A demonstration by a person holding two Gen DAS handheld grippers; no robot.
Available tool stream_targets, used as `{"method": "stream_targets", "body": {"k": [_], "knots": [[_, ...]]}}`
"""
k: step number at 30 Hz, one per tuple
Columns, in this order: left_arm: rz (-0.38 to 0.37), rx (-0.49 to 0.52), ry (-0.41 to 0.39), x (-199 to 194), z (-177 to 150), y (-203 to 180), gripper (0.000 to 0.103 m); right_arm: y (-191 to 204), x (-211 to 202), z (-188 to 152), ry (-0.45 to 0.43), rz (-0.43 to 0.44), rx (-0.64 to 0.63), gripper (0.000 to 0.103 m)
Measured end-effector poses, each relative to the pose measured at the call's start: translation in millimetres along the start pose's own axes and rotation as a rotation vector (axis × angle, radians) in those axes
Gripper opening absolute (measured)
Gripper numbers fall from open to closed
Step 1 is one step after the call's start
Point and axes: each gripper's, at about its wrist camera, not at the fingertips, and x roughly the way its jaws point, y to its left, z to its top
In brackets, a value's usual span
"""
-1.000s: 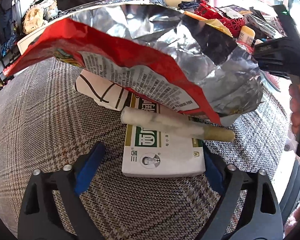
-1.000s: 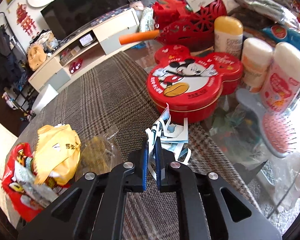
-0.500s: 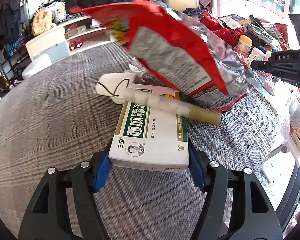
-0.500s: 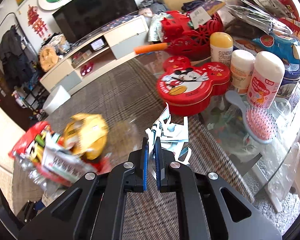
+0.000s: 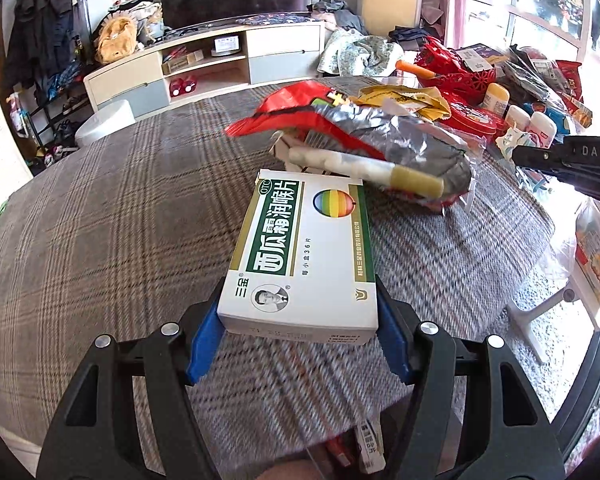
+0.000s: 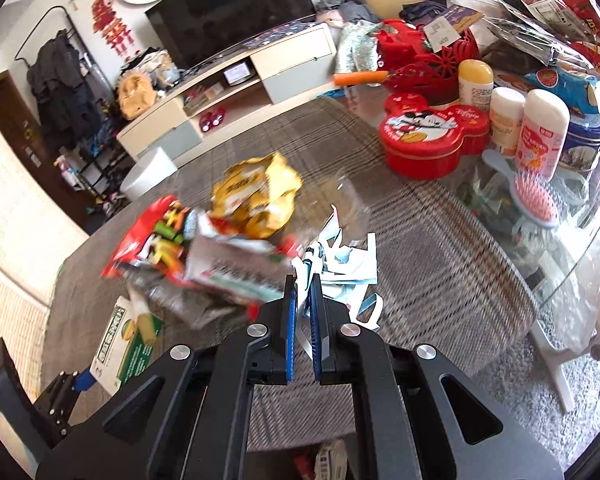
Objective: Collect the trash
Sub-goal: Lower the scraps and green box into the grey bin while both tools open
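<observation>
My left gripper [image 5: 300, 320] is shut on a white and green medicine box [image 5: 304, 248], held above the plaid tablecloth; the box also shows in the right wrist view [image 6: 128, 344]. A red and silver snack bag [image 5: 360, 136] lies beyond it with a white and yellow tube [image 5: 364, 168] on its near side. A yellow wrapper [image 6: 260, 196] lies behind the bag [image 6: 188, 252]. My right gripper [image 6: 305, 292] is shut on torn white and blue paper scraps [image 6: 340, 260]; it shows at the right of the left wrist view [image 5: 516, 152].
A red Mickey tin [image 6: 428, 136], bottles [image 6: 540, 132], a pink hairbrush [image 6: 532, 196] and a red basket [image 6: 424, 60] crowd the glass table's right side. A white bin [image 5: 104, 120] stands on the floor beyond the table. A TV cabinet [image 5: 204, 64] is at the back.
My left gripper closed on the medicine box and lifted it back. The snack bag dropped off to the table behind it. My right gripper pulled back, still holding the scraps.
</observation>
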Motion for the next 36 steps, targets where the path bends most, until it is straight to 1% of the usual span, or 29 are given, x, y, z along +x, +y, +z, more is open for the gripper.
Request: {"method": "stream_targets", "body": {"k": [5,10,14,19,23,29,34,36], "knots": [[0.002,-0.016,0.004,-15.6,-20.1,5.6,0.064,14.6,-6.7,-21.7,0.022,0.024,-0.018,0.008],[-0.01,-0.027,0.014,-27.6,-39.1,5.0,0.064,25.5,-13.3,-46.5,0.045,0.047,-0.028,0.008],[-0.018,-0.029,0.007,-42.7,-57.3,2.0,0.064,32.0,-24.0,-67.4,0.054,0.062,-0.031,0.008],[-0.039,-0.042,0.005,-63.6,-88.0,-2.4,0.064,40.5,-41.1,-101.3,0.066,0.063,-0.059,0.008],[-0.057,-0.048,0.014,-73.1,-115.0,-7.6,0.064,44.2,-50.1,-133.4,0.082,0.052,-0.091,0.008],[-0.09,-0.043,0.052,-67.2,-153.8,-16.8,0.064,40.8,-47.0,-182.0,0.139,0.041,-0.116,0.008],[-0.122,-0.03,0.115,-42.1,-187.3,-31.9,0.064,23.6,-27.5,-214.8,0.204,0.03,-0.088,0.008],[-0.123,-0.022,0.142,-29.4,-196.4,-38.5,0.064,16.4,-19.9,-224.6,0.214,0.037,-0.076,0.008]]}}
